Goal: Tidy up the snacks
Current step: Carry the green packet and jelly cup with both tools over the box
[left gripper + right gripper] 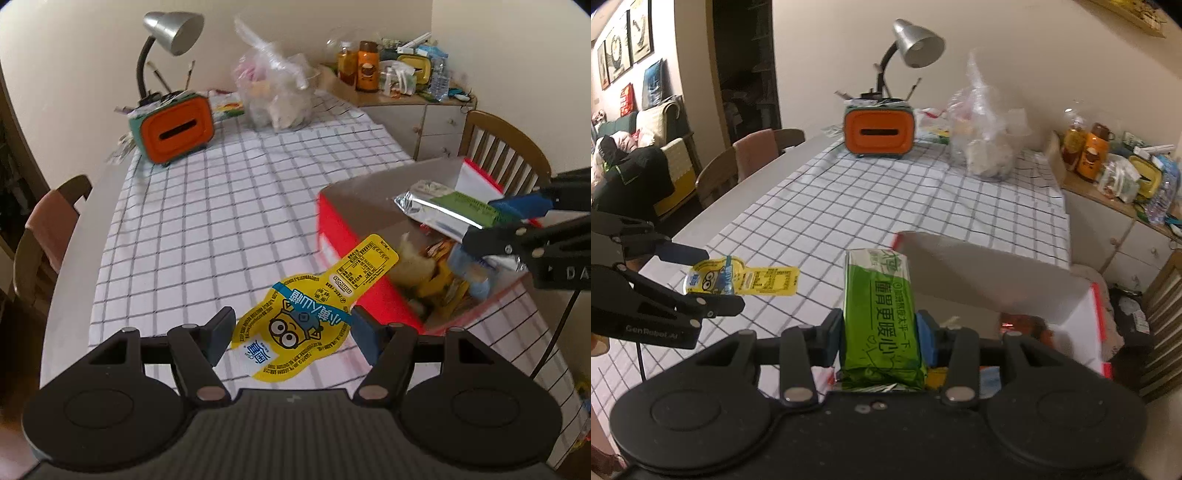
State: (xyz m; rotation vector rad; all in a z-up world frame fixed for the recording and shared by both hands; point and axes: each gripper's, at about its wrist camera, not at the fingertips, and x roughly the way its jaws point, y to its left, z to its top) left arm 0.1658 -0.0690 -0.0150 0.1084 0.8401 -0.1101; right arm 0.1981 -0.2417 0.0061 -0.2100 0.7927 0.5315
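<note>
We hold a yellow cartoon snack pouch (295, 325) pinched in the left gripper (291, 332) jaws above the checked surface (203, 221). Our right gripper (881, 332) jaws clamp a green foil snack pack (881, 317) over the red box (354, 266) near the surface's right edge

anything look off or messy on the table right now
Nothing spilled or damaged. The red box is open with snacks piled loosely inside. Each of the tongs holds a snack: left the yellow pouch, right the green packet.
</note>
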